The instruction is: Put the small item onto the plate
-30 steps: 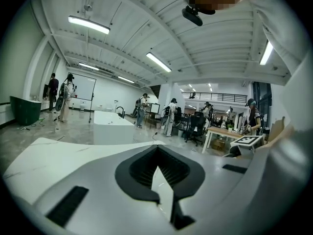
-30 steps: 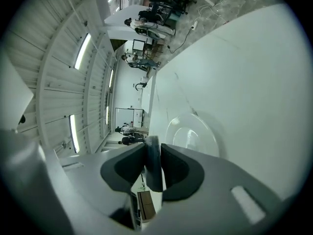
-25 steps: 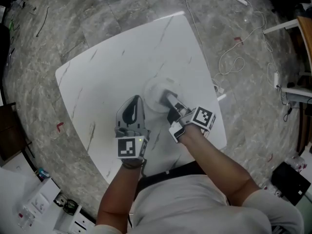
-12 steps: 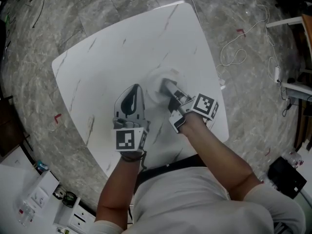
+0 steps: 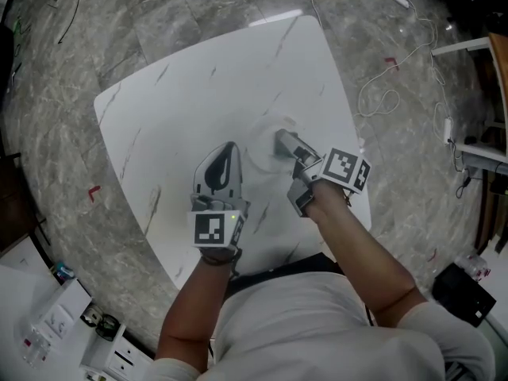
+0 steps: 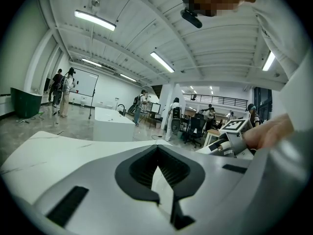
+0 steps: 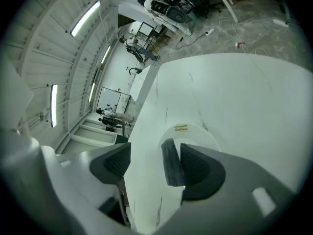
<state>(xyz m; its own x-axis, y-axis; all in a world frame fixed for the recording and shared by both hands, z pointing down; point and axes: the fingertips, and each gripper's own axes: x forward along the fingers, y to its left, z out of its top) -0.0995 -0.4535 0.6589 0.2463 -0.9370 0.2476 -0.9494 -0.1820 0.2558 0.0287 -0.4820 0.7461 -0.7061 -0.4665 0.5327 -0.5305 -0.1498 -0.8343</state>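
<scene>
A white plate (image 5: 266, 143) lies near the middle of the white table (image 5: 198, 86). My right gripper (image 5: 287, 146) reaches over the plate's right part. In the right gripper view its jaws (image 7: 151, 165) are opening: a small dark grey item (image 7: 171, 163) stands on edge between them, close against the right pad, with a wide gap to the left pad. The plate (image 7: 200, 133) with its yellow sticker lies right under the item. My left gripper (image 5: 228, 149) rests on the table left of the plate, jaws together (image 6: 159, 173) and holding nothing.
The table's near edge (image 5: 262, 268) runs just in front of both hands. White cables (image 5: 381, 94) trail over the grey stone floor at the right. A red mark (image 5: 94, 190) is on the floor at the left. In the left gripper view, people (image 6: 63, 84) stand far off.
The right gripper's jaws have spread apart from the small item over the plate. The left gripper has stayed in place on the table.
</scene>
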